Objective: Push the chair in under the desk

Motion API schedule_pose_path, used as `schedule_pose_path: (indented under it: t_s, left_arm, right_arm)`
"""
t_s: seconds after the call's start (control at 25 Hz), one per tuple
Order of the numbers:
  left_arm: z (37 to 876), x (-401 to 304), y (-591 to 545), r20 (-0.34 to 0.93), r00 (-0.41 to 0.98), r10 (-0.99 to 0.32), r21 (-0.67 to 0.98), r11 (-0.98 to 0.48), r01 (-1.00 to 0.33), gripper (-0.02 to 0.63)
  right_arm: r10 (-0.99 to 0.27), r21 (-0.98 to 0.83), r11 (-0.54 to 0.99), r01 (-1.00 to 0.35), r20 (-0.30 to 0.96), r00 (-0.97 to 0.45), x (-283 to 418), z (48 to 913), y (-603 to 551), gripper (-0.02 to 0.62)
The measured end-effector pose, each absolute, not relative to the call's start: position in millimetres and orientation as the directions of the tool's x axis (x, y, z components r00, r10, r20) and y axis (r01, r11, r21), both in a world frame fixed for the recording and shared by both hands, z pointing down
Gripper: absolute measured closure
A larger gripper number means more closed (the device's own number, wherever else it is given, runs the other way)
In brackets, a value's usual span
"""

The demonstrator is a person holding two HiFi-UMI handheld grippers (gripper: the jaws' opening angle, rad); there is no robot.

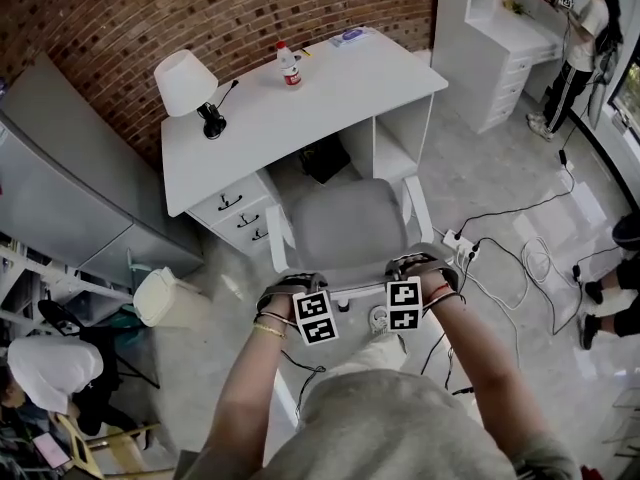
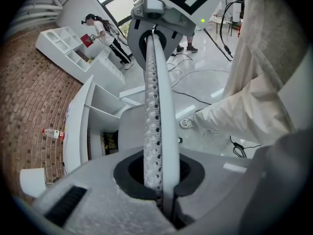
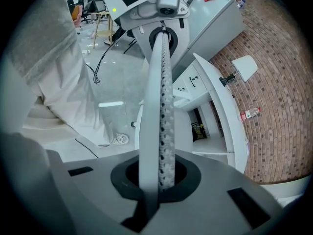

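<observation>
A grey chair [image 1: 345,223] with white arms stands in front of the white desk [image 1: 300,108], its seat partly inside the knee space. My left gripper [image 1: 290,283] and right gripper [image 1: 420,265] sit side by side on the top edge of the chair's backrest. In the left gripper view the left gripper [image 2: 159,180] is shut on the backrest's thin perforated rim [image 2: 155,106], which runs on to the right gripper [image 2: 164,13]. The right gripper [image 3: 156,180] clamps the same rim [image 3: 164,97] in its own view, with the left gripper [image 3: 164,11] at the far end.
On the desk stand a white lamp [image 1: 185,83] and a bottle [image 1: 289,66]. A drawer unit [image 1: 240,213] is at its left, a black bag [image 1: 325,158] underneath. Cables and a power strip [image 1: 465,248] lie right of the chair. A bin [image 1: 165,296] is left. People stand around.
</observation>
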State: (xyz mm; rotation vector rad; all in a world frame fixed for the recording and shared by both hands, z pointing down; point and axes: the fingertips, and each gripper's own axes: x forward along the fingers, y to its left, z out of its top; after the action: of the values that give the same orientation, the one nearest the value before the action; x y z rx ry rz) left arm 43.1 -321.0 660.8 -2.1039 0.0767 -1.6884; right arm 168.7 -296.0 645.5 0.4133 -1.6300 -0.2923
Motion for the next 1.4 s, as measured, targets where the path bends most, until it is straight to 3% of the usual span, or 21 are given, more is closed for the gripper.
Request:
schedule_pose_path:
  t_s: [1.4]
  left_arm:
    - [662,66,-389,0.922,0.198,-0.334,-0.363,-0.923,0.132,0.592]
  right_arm:
    - [-0.416,0.419,0.908,-0.003,0.902,-0.115,196,646,-375,0.586]
